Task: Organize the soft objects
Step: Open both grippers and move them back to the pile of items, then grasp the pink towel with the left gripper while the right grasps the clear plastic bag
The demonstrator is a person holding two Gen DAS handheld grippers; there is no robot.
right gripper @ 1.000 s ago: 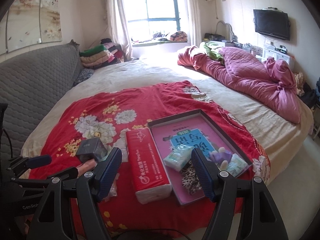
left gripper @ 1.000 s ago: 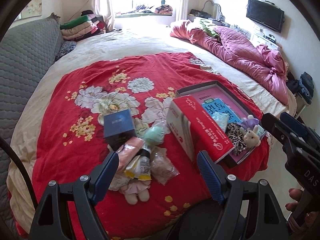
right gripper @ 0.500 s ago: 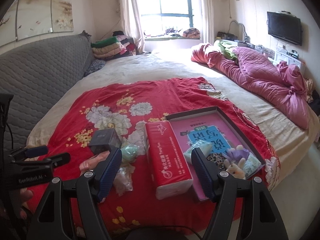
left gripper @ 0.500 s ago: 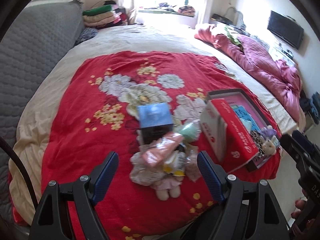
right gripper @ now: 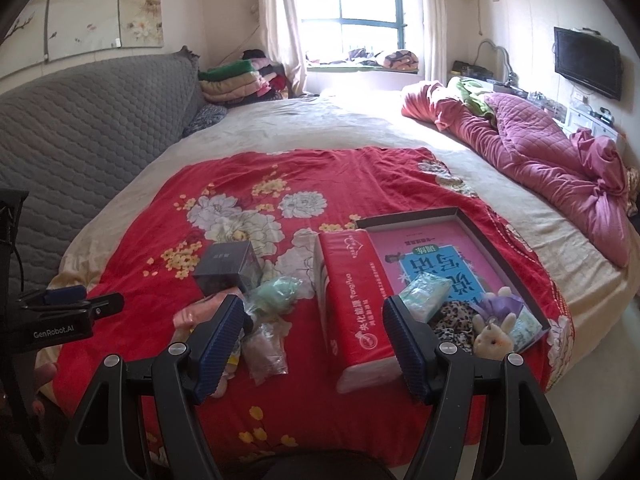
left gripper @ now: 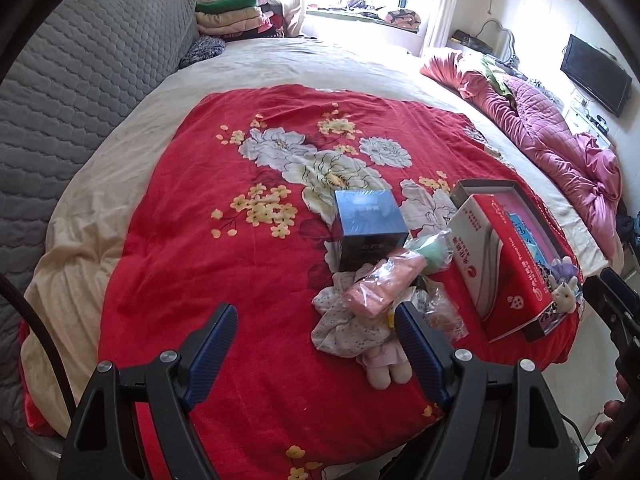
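On the red floral blanket (left gripper: 192,240) lies a heap of soft things: a pink bagged cloth (left gripper: 378,288), a green bagged item (left gripper: 430,250), a rag doll (left gripper: 360,332) and a clear bag (right gripper: 266,348). A dark blue box (left gripper: 370,228) stands behind the heap. A red tissue pack (right gripper: 354,300) lies beside a shallow tray (right gripper: 496,248) holding a small plush rabbit (right gripper: 496,334), a leopard pouch and tissue packets. My left gripper (left gripper: 316,350) hovers open just left of the heap, empty. My right gripper (right gripper: 316,342) hangs open above the tissue pack's near end, empty.
A rumpled pink quilt (right gripper: 552,152) lies along the bed's right side. A grey padded headboard (right gripper: 80,128) lines the left, with folded blankets (right gripper: 236,80) by the window. The bed's near edge drops to the floor at the right.
The left wrist view has swung left, so the heap and tray now sit right of its jaws. The right gripper has drifted left toward the tissue pack. Both stay open.
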